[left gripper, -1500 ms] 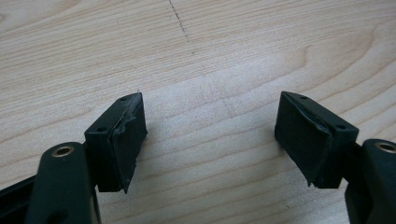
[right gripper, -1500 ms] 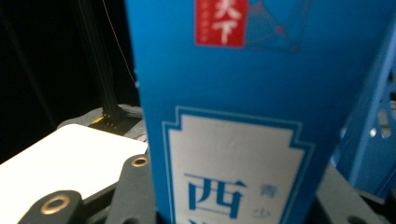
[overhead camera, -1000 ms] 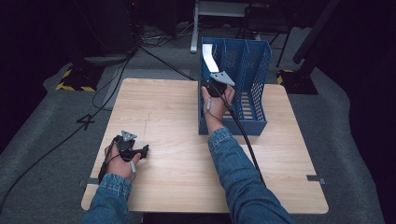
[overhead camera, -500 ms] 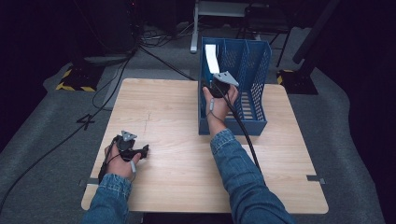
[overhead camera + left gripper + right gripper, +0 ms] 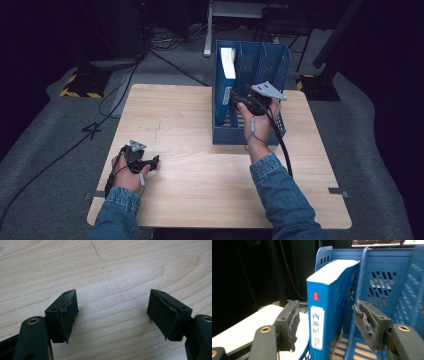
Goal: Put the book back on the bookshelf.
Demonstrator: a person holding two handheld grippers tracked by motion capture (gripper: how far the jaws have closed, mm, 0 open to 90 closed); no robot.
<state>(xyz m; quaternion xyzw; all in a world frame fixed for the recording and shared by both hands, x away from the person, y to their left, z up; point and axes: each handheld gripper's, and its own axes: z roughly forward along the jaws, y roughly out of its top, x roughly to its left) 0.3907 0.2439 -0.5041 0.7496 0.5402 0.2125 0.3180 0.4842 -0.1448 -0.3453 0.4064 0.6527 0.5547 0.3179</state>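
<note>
left claw (image 5: 112, 312): jaws spread wide, nothing between them, low over bare wood; in the high view it (image 5: 150, 162) sits at the near left of the table, held in the left hand (image 5: 127, 172).
right claw (image 5: 325, 322): jaws wide apart, one on each side of the book's spine, not pressing it; in the high view it (image 5: 235, 97) is at the front of the file rack, in the right hand (image 5: 260, 122).
book (image 5: 324, 315): blue, white label with printed characters on the spine, standing upright in the rack's leftmost slot; seen from above at (image 5: 227, 62).
file rack (image 5: 277, 65): blue plastic, perforated walls, several slots, at the table's far right part.
table (image 5: 200, 175): light wood.
</note>
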